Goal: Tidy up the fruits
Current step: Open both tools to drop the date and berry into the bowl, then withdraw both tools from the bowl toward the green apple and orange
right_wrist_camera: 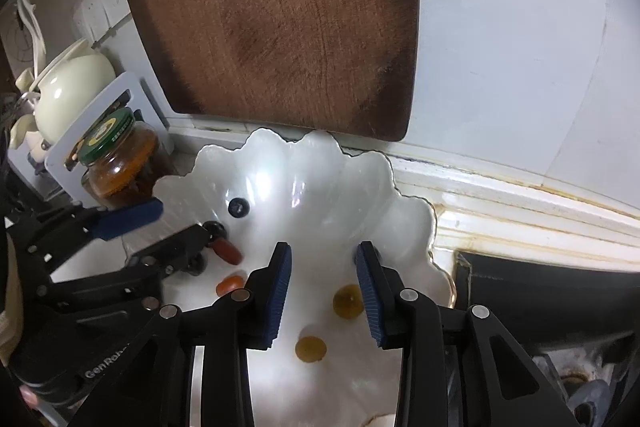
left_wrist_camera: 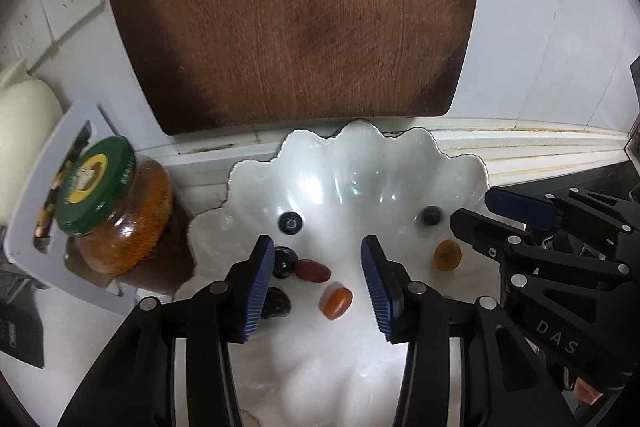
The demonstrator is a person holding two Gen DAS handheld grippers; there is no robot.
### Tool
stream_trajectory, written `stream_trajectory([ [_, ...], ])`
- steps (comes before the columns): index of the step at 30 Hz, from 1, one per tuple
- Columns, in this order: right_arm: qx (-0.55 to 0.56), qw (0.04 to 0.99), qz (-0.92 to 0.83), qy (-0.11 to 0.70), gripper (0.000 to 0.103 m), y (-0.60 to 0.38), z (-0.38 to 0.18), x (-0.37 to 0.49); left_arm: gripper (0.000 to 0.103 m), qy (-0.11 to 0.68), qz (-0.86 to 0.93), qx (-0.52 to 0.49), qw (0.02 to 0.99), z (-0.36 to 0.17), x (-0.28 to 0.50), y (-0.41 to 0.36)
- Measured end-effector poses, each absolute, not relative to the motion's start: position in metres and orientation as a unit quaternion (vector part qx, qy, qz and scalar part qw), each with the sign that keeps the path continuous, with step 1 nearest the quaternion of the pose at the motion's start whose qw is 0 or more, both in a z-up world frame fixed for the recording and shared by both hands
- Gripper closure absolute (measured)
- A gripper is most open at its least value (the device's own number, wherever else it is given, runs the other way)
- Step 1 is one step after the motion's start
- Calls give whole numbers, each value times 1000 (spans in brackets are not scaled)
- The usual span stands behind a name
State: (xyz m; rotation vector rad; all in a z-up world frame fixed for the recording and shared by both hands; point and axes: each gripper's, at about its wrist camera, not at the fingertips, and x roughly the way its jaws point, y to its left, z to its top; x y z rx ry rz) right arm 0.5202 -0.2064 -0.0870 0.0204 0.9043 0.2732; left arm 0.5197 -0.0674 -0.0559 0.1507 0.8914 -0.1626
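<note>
A white shell-shaped dish holds small fruits. In the left wrist view I see blueberries, a red oval fruit, an orange one, a dark one and a yellow-brown one. My left gripper is open over the red and orange fruits and holds nothing. My right gripper is open above the dish, with a yellow fruit by its right finger and another below. Each gripper shows in the other's view.
A brown wooden cutting board leans on the white wall behind the dish. A green-lidded jar stands left, beside a grey rack and a cream teapot. A black object lies right.
</note>
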Motion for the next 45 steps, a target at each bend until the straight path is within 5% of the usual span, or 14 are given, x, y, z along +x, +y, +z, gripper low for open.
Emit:
stream_trajectory([
  [18,4,928,111,356,68,-221,-27,443,47,357,-89,87,926,-1,446,-57],
  [34,-3,950,91,298,48,-222,1,362,29,297,-105,86,945,23,365,-47],
  [45,5,952,86,294,47,-224,-5,318,17,282,-107,88,949,22,318,-44],
])
